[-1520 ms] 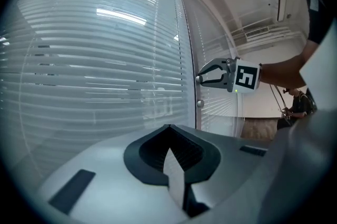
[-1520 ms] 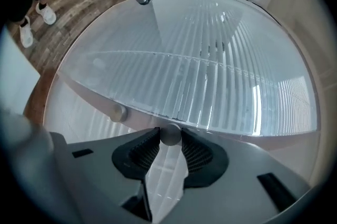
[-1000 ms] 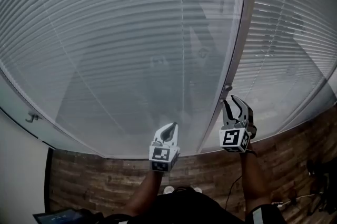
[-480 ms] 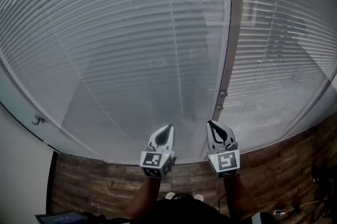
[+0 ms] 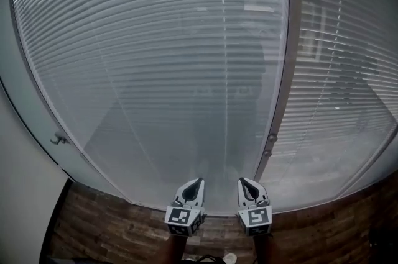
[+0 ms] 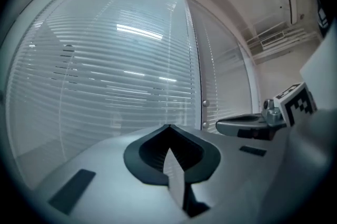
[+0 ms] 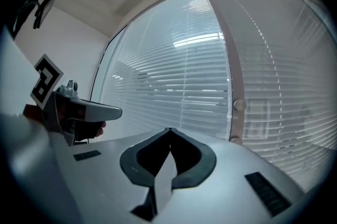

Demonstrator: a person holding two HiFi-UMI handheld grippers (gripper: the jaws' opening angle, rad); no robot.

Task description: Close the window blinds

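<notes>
The large window blind (image 5: 155,64) fills the head view, its horizontal slats lying flat against each other, with only dim shapes showing through. A second blind (image 5: 342,70) hangs to the right of the upright frame post (image 5: 283,82). My left gripper (image 5: 198,181) and right gripper (image 5: 242,181) sit side by side low in the head view, pointing at the blind's lower edge and apart from it. Both are shut with nothing between the jaws. In the left gripper view my left gripper (image 6: 169,126) faces the blind (image 6: 116,70). My right gripper (image 7: 169,129) faces the slats (image 7: 174,80) too.
Two small round knobs (image 5: 270,145) sit low on the frame post. A small hook (image 5: 58,139) sticks out of the frame at the left. A wood-patterned surface (image 5: 112,222) runs below the window. Each gripper shows in the other's view: right gripper (image 6: 247,124), left gripper (image 7: 87,110).
The right gripper, open beside the frame post's knobs a second ago, has shut and dropped leftward beside the left gripper. Both grippers now sit lower in the head view.
</notes>
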